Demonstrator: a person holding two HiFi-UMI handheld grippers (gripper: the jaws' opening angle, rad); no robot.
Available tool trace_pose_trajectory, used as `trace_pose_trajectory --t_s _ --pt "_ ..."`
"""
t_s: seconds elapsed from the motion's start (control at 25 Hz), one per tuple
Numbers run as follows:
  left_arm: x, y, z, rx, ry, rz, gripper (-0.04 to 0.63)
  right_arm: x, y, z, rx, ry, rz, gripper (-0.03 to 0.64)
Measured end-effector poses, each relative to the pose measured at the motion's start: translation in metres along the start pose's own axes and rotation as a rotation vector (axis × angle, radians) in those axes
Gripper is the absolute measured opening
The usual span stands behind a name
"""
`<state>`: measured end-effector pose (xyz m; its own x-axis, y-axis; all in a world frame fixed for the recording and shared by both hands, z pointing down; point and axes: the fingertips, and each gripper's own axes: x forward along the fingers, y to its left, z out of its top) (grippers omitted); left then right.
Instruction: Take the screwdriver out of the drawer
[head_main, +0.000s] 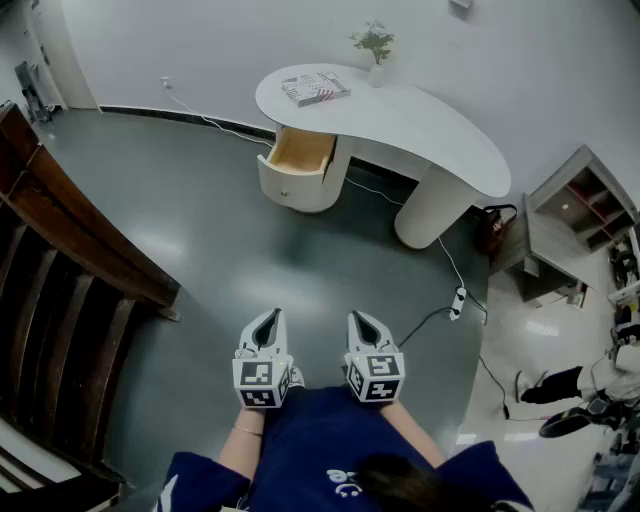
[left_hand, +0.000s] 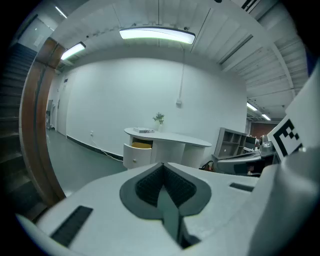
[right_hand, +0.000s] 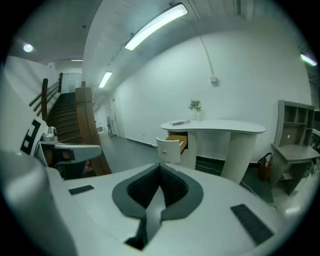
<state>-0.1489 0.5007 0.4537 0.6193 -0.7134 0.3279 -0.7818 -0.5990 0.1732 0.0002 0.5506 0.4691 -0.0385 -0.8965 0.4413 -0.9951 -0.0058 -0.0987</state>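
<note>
The person stands on the grey floor (head_main: 200, 230) with 2 tools held side by side close to the body, well apart from the white curved surface (head_main: 430, 135) at the far side of the room. The left hand-held gripper (head_main: 266, 322) has its jaws pressed together with nothing between them, and the right hand-held gripper (head_main: 362, 322) is likewise closed and empty. Both point toward the far surface and tilt slightly downward. At the left end of that surface 1 drawer (head_main: 300, 152) stands pulled out, showing a wood-coloured inside. It is too far off to make out the screwdriver in any view. On top lie a book (head_main: 316, 88) and, just beyond it, a small potted plant (head_main: 375, 42). A wooden staircase (head_main: 60, 260) fills the near left. On the right a power strip (head_main: 458, 300) lies on the floor, and a shelf unit (head_main: 575, 215) stands farther right.
</note>
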Motion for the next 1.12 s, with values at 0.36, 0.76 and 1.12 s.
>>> trace_pose_trajectory --t_s 0.36,0.76,1.12 --pt "0.007 0.029 0.017 0.009 -0.051 0.01 0.005 0.009 -0.002 0.026 -0.089 -0.082 -0.035 0.006" --pt "0.036 0.044 0.019 0.023 -0.012 0.054 0.005 0.08 -0.022 0.025 -0.039 -0.009 0.054 0.008" --pt "0.145 0.057 0.071 0.067 0.018 0.1 0.005 0.192 -0.06 0.074 -0.005 0.046 0.181 0.008"
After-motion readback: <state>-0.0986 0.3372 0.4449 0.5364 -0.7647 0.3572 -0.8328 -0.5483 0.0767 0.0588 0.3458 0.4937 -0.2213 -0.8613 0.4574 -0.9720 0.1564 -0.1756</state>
